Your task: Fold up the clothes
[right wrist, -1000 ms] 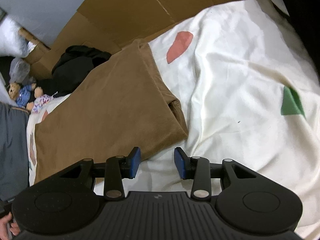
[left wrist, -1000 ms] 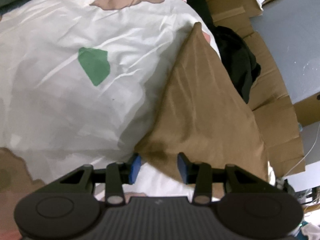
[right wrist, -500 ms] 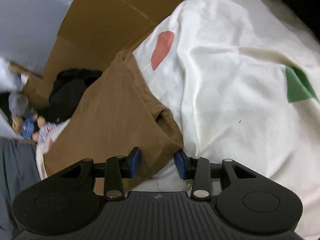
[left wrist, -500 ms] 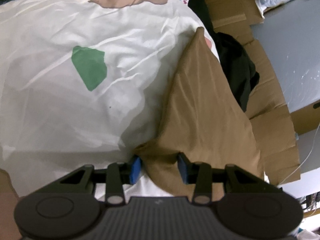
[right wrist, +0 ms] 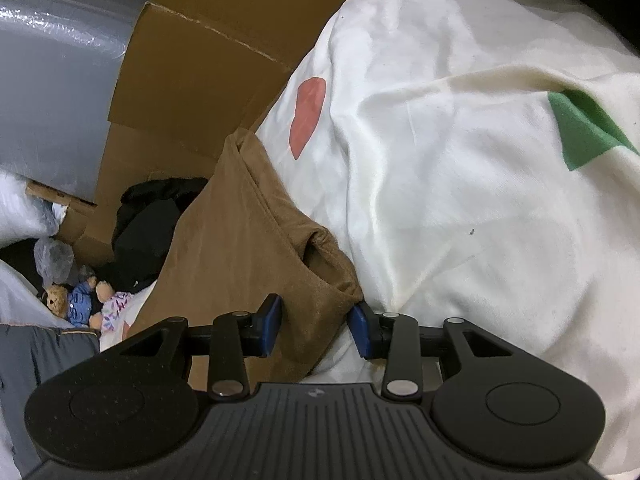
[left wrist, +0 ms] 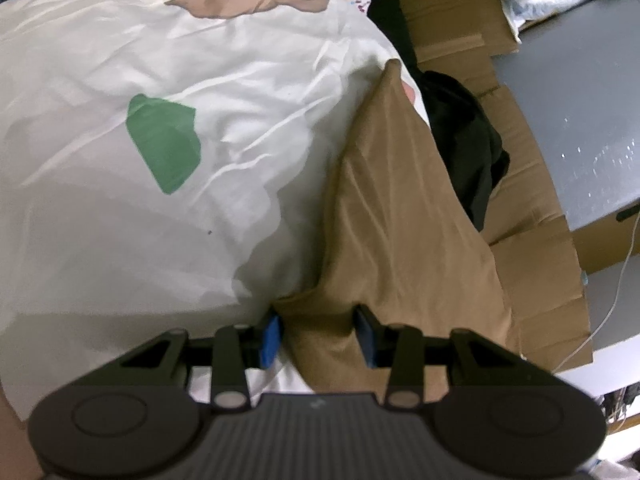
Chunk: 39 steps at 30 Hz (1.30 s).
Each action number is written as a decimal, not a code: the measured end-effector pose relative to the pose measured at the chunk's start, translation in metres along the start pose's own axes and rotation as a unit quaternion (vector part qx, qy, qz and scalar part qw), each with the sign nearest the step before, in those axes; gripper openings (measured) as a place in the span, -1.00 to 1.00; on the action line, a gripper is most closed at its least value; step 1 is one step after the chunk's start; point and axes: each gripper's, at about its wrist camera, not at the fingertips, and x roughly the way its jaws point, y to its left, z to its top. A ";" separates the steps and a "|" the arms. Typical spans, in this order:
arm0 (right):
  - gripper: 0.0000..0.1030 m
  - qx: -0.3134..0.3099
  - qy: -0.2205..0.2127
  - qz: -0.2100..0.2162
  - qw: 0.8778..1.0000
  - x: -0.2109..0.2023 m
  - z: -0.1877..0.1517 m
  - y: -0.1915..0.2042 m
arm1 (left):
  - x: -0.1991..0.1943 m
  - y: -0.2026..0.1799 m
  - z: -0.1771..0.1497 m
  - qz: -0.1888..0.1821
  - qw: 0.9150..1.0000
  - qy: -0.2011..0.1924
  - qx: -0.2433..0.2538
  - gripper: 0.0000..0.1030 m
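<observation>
A brown garment (left wrist: 384, 208) lies along the edge of a bed covered by a white sheet (left wrist: 200, 200) with green and red patches, beside flattened cardboard (left wrist: 532, 216) and a black garment (left wrist: 468, 152). The left gripper (left wrist: 318, 334) stands partly open with the brown cloth's near corner between its blue pads (left wrist: 270, 334), which do not visibly pinch it. The right gripper (right wrist: 316, 324) is likewise partly open, straddling the garment's folded corner (right wrist: 320, 280), its pads beside the cloth.

Brown garment (right wrist: 248, 240) corner between parted right gripper (right wrist: 316, 322) pads — on white sheet (right wrist: 460, 200).
</observation>
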 end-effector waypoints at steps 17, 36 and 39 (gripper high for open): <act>-0.23 0.006 0.009 -0.022 1.000 -0.015 0.003 0.004 | -0.049 -0.011 0.008 -0.034 0.999 -0.031 -0.003 -0.44; -0.20 0.014 0.016 -0.013 1.000 -0.020 0.000 -0.005 | -0.024 0.006 -0.005 -0.004 1.000 0.019 0.010 0.27; -0.19 0.014 0.014 -0.012 1.000 -0.016 0.002 -0.002 | -0.019 0.007 -0.002 -0.007 1.000 0.014 0.009 0.28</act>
